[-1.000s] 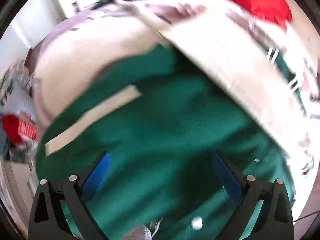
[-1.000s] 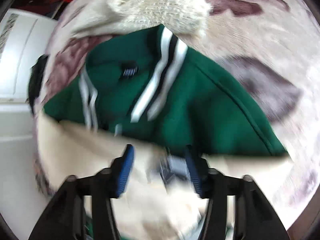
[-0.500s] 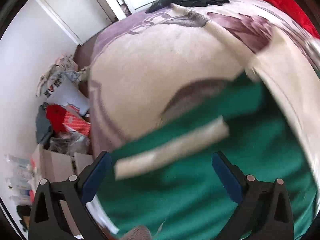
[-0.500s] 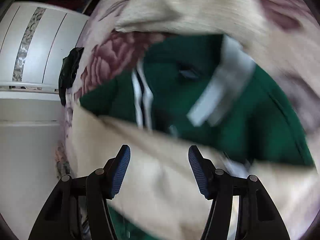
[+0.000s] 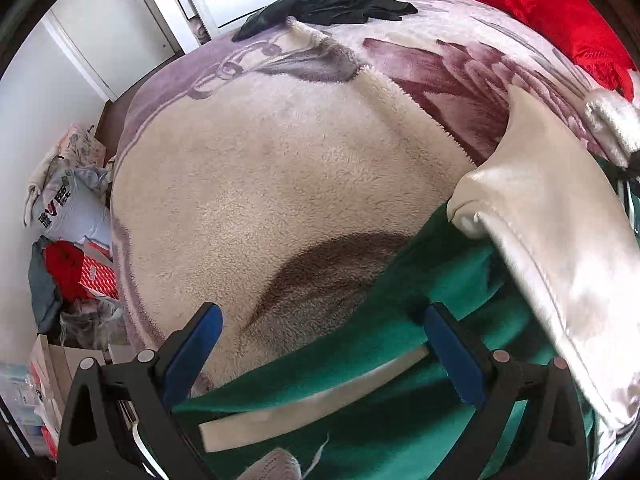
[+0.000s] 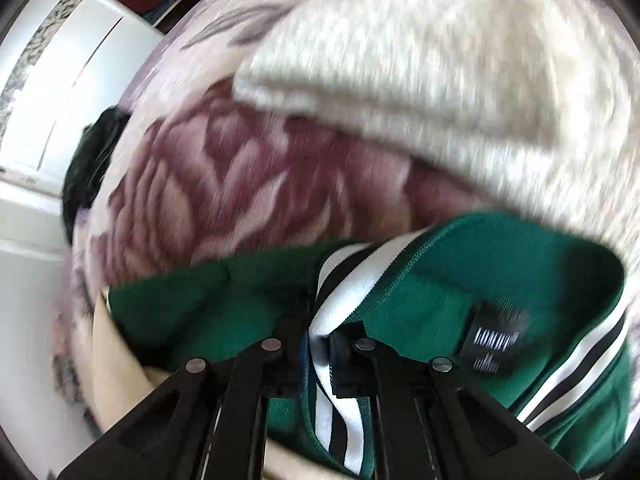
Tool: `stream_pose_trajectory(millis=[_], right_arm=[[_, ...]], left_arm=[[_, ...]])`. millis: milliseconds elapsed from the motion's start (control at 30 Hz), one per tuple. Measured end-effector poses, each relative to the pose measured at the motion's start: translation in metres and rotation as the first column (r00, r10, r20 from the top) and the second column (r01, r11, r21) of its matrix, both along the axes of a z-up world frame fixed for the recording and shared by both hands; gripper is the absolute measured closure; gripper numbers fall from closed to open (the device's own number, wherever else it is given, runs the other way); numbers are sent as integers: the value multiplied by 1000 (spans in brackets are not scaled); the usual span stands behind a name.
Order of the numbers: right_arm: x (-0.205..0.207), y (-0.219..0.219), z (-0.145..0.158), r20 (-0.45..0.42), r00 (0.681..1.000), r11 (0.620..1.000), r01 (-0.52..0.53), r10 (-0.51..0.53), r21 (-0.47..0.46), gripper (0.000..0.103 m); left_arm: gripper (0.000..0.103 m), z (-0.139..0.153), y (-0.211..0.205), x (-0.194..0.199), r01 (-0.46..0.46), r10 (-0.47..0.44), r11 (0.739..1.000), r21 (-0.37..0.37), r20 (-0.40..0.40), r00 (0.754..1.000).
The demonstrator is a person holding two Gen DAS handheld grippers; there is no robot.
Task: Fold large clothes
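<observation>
Since the earlier frame your right gripper (image 6: 320,344) had slid across to the striped collar (image 6: 344,300) of the green jacket (image 6: 440,280) and its jaws had just been closing; they were clamped on that ribbed edge. Your left gripper (image 5: 320,352) stood wide, holding nothing, over the jacket's near edge on the fleece blanket (image 5: 280,168), with the cream sleeve (image 5: 560,220) draped to the right. Looked like the grab-and-straighten step before a fold. Next you'd need the left to pinch a matching hem or shoulder, then pull both taut. Right view was motion-blurred; most of the jacket was cut off, so I couldn't tell its layout.
</observation>
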State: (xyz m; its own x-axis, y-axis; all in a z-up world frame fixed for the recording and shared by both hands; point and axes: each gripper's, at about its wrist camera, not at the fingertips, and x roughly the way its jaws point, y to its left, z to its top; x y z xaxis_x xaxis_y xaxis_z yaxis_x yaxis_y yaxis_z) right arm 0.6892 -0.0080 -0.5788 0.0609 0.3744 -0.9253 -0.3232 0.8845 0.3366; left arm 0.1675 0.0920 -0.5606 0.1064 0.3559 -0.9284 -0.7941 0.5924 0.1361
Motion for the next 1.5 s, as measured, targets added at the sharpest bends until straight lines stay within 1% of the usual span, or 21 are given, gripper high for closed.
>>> stream_pose_trajectory(millis=[167, 233, 267, 367, 500, 533, 633, 667, 767, 867, 933, 1000, 1067, 1167, 1200, 1267, 1300, 1367, 1400, 1433, 1500], right_arm=[[9, 13, -12, -8, 1000, 997, -29, 28, -65, 95], [11, 7, -10, -36, 999, 999, -18, 16, -43, 93], [12, 1, -5, -64, 998, 1000, -11, 10, -17, 77], [8, -17, 14, -124, 991, 998, -53, 55, 19, 44], [-19, -84, 57, -146, 985, 994, -88, 96, 61, 43], [-28, -106, 65, -162, 983, 995, -75, 84, 60, 42], [-53, -183, 80, -193, 981, 998, -9, 21, 63, 24], [-62, -211, 81, -189, 982, 999, 23, -16, 37, 22], [-83, -286, 72, -186, 971, 988, 146, -152, -46, 22], [-99, -356, 46, -235, 922, 951, 299, -308, -72, 22], [-108, -386, 24, -280, 888, 930, 364, -364, -55, 22], [-116, -409, 3, -348, 859, 915, 404, -376, 9, 22], [-124, -420, -12, -414, 833, 899, 432, -367, 73, 22], [-138, -428, -25, -456, 822, 893, 436, -342, 116, 22], [-143, -429, -28, -460, 823, 895, 429, -332, 122, 22], [-151, -430, -31, -474, 824, 898, 418, -311, 138, 22], [-154, -430, -30, -483, 823, 897, 414, -298, 153, 22], [-160, -432, -33, -495, 825, 895, 406, -273, 183, 22], [-164, -433, -36, -505, 823, 893, 404, -260, 199, 22], [-163, -433, -38, -512, 822, 891, 403, -251, 210, 22], [-161, -425, -48, -530, 817, 878, 406, -225, 253, 22]], left_arm=[[0, 3, 4, -2, 0, 0, 1000, 7, -4, 1000], [0, 9, 2, -7, -4, 4, 1000, 0, 8, 1000], [0, 13, 0, -11, -7, 7, 1000, 0, 14, 1000], [0, 27, -10, -30, -10, 10, 1000, 13, 24, 1000], [0, 31, -27, -67, -51, 52, 998, 31, -35, 998], [0, 29, -31, -75, -63, 63, 998, 11, -39, 997], [0, 22, -60, -93, -76, 73, 992, -100, -40, 997], [0, 19, -72, -95, -65, 59, 990, -129, -46, 997], [0, 9, -117, -96, -5, -8, 982, -190, -69, 998], [0, 0, -164, -97, 54, -77, 964, -260, -81, 994], [0, 0, -194, -97, 130, -150, 945, -302, -47, 988], [0, 4, -229, -94, 245, -262, 918, -312, -12, 965], [0, 7, -272, -90, 393, -411, 862, -321, 12, 912], [0, 2, -340, -86, 573, -600, 741, -349, 39, 799], [0, -1, -354, -86, 601, -631, 718, -352, 35, 775], [0, -18, -391, -82, 658, -706, 672, -341, -24, 708], [3, -29, -403, -80, 670, -724, 659, -342, -49, 688], [51, -42, -412, -78, 672, -725, 669, -317, -79, 685], [83, -49, -413, -77, 663, -719, 680, -312, -109, 686], [91, -50, -410, -76, 651, -703, 700, -295, -119, 701], [97, -40, -393, -75, 623, -659, 732, -277, -53, 751]])
